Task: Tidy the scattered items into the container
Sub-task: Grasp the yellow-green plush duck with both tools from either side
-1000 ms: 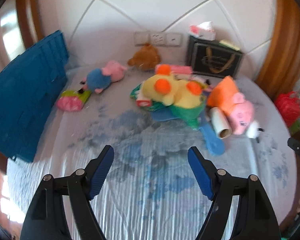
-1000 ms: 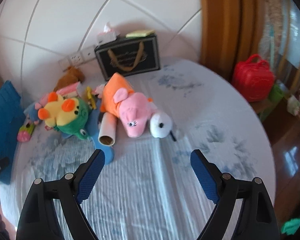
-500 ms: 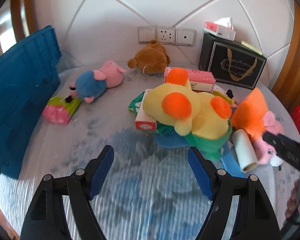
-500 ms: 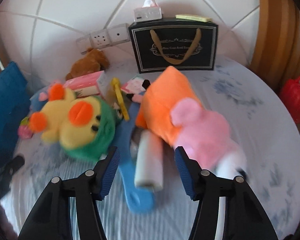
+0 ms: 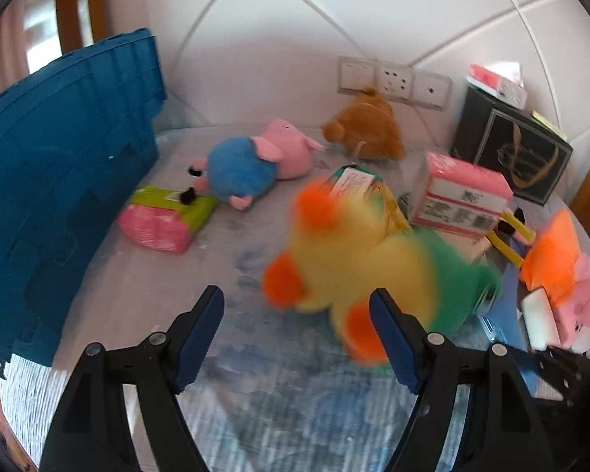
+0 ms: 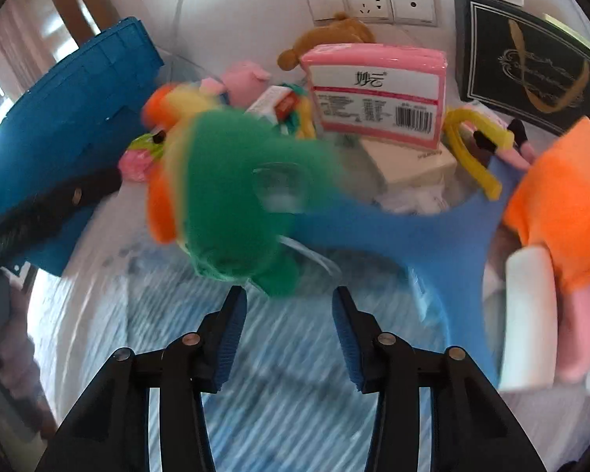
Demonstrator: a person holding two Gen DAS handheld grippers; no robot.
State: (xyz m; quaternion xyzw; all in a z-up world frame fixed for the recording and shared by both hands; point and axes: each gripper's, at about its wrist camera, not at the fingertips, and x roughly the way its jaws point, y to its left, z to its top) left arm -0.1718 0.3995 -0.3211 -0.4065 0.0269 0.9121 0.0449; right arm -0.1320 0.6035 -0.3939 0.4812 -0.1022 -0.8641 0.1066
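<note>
Closer now, right claw [image 6: 289, 314] narrowing, empty, just below duck plush [image 6: 232, 196].

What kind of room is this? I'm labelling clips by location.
Probably a home bedroom: a padded white wall like a headboard, wall sockets, and plush toys scattered on a cloth-covered surface.

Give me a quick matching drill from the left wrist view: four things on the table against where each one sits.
Things:
1. brown plush bear
2. blue folding crate
3. black gift bag
4. yellow-and-green plush duck

Places:
A. far left edge of the table
B. nearest, just ahead of the left tool
C. under the wall sockets
D. far right, against the wall

Pairs: 1-C, 2-A, 3-D, 4-B
</note>
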